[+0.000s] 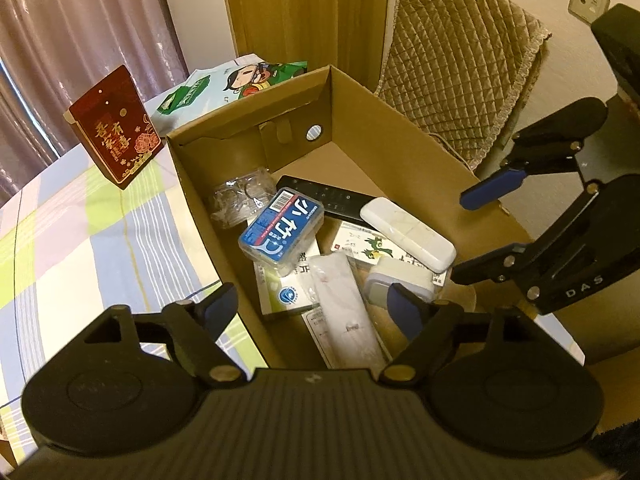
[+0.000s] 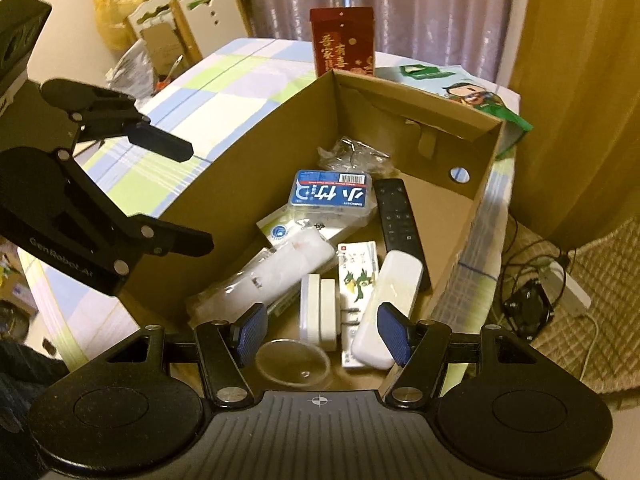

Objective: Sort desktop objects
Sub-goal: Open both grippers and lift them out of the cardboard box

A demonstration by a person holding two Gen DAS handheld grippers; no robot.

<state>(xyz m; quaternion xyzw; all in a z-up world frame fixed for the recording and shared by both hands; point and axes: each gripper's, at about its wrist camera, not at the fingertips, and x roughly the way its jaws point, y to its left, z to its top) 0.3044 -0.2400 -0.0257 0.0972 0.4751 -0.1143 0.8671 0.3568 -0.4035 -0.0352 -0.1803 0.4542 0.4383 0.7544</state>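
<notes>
A checked cloth in blue, green and white covers the surface (image 2: 224, 92), with curtains (image 2: 420, 4) behind. On it sits an open cardboard box (image 1: 400, 120) holding a blue-labelled case (image 1: 280, 228), a black remote (image 2: 398, 220) and a white case (image 1: 408, 234). Both the left hand-held gripper (image 1: 316, 308) and right hand-held gripper (image 2: 322, 332) hang spread and empty above it. The left one reads "GenRobot.AI".

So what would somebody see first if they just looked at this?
Probably the open cardboard box on the checked tablecloth, filled with small things. A blue-labelled clear case lies on top beside a black remote. Behind the box stands a red packet with gold writing.
</notes>
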